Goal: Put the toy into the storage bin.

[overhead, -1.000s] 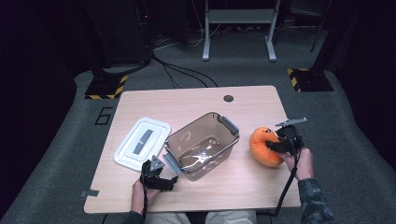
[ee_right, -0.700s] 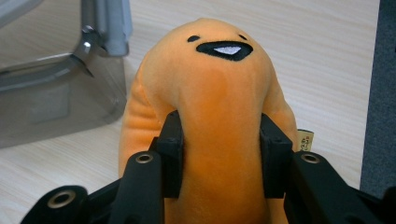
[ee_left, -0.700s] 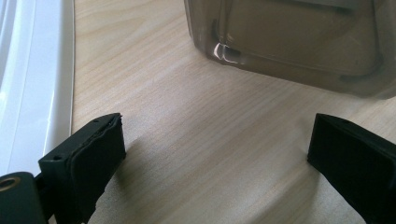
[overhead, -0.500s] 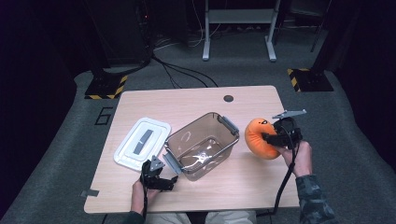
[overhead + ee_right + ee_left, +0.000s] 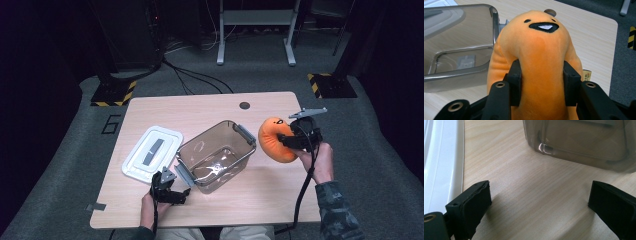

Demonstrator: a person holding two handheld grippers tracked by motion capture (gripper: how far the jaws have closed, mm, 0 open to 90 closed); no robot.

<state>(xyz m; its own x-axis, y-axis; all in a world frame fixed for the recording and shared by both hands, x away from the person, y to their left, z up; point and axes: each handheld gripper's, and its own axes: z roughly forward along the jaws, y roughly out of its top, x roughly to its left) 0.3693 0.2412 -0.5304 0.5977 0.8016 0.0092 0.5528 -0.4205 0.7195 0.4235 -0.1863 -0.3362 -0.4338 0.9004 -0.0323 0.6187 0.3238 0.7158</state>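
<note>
The plush toy (image 5: 541,62) pinched between the right gripper's (image 5: 541,82) jaws is soft orange cloth with a short, matt nap, its face stitched in black and white thread; the fabric bulges around the matt black pads. Just left of that gripper stands the container (image 5: 216,155), smoky translucent plastic, smooth and glossy, with bright glints at its corners. The table (image 5: 529,195) under the left gripper's (image 5: 540,207) wide-apart jaws is pale wood-grain, smooth with a low sheen. Beside that gripper's left jaw lies the lid (image 5: 439,165), white plastic, smooth and faintly shiny. The floor (image 5: 65,150) beyond is grey carpet, rough and dull.
</note>
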